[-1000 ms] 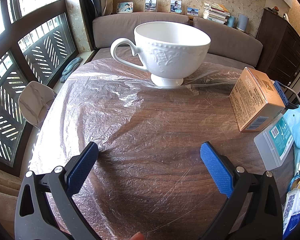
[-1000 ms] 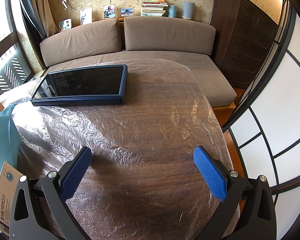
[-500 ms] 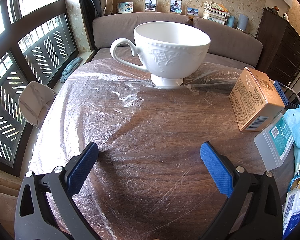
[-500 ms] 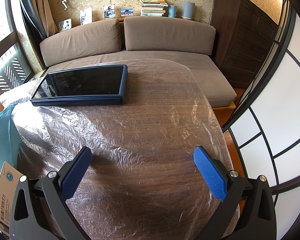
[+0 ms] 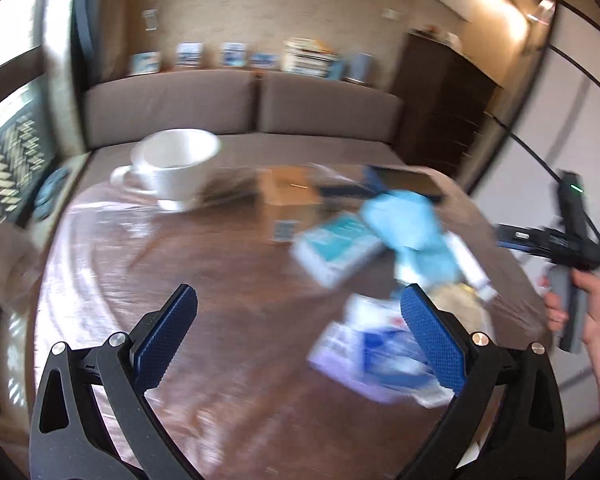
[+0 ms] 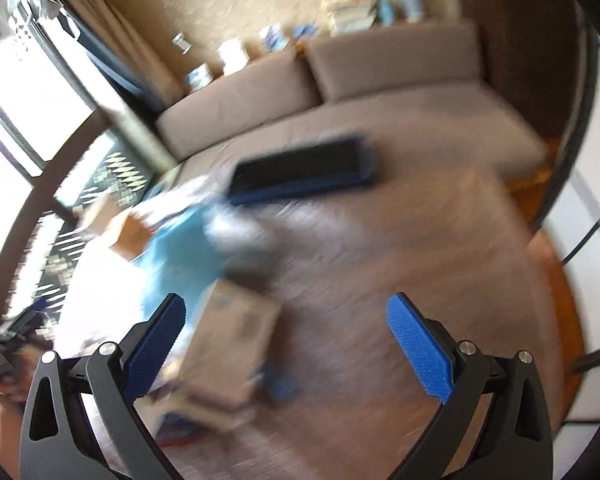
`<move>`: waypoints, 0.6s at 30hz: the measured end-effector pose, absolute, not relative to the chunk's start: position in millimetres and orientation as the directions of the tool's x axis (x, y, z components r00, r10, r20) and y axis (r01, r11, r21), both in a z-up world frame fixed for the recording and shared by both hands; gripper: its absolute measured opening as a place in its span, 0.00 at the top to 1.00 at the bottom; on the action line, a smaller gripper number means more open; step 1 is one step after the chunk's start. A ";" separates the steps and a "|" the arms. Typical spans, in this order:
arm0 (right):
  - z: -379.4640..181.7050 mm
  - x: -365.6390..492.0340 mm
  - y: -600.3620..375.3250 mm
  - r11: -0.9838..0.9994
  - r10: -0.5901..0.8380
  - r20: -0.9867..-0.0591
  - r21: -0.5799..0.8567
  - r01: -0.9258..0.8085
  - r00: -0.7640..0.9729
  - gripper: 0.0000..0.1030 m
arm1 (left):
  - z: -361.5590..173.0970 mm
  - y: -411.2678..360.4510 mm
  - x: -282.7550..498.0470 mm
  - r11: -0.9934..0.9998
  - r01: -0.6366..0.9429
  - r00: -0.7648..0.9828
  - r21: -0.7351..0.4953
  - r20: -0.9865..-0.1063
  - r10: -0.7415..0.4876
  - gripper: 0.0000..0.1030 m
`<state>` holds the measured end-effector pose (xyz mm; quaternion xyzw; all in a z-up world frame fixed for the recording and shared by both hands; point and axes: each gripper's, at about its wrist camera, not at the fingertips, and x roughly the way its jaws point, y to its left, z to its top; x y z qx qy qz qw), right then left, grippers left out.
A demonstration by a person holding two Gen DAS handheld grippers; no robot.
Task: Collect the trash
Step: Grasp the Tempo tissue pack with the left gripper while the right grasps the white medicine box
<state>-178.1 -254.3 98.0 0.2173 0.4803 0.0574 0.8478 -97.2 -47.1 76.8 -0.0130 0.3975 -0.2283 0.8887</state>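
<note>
The sofa (image 5: pixel 252 104) fills twelve o'clock beyond the wooden tabletop (image 5: pixel 228 280), where a dark tablet (image 6: pixel 300 168) lies near the far edge in the right wrist view. A white cup (image 5: pixel 176 168) stands at eleven o'clock, and the trash, apparently a blurred blue-and-white wrapper (image 5: pixel 376 356), lies at four o'clock touching the left tool's (image 5: pixel 300 336) right finger. Both the left tool and the right tool (image 6: pixel 288 348) hang spread wide, gripping nothing.
</note>
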 end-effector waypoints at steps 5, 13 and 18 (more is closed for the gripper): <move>72.3 -177.6 -234.0 0.820 0.433 -0.766 0.553 0.144 0.475 0.04 | 69.5 -84.2 -104.7 0.845 0.505 0.509 -0.178 -0.728 -0.458 0.01; 61.0 -163.2 -203.3 0.836 0.440 -0.777 0.537 0.111 0.450 0.14 | 55.4 -96.2 -96.1 0.818 0.546 0.453 -0.182 -0.756 -0.472 0.05; 62.4 -166.5 -212.1 0.835 0.448 -0.777 0.541 0.104 0.442 0.33 | 44.7 -111.3 -98.2 0.797 0.597 0.440 -0.095 -0.792 -0.424 0.29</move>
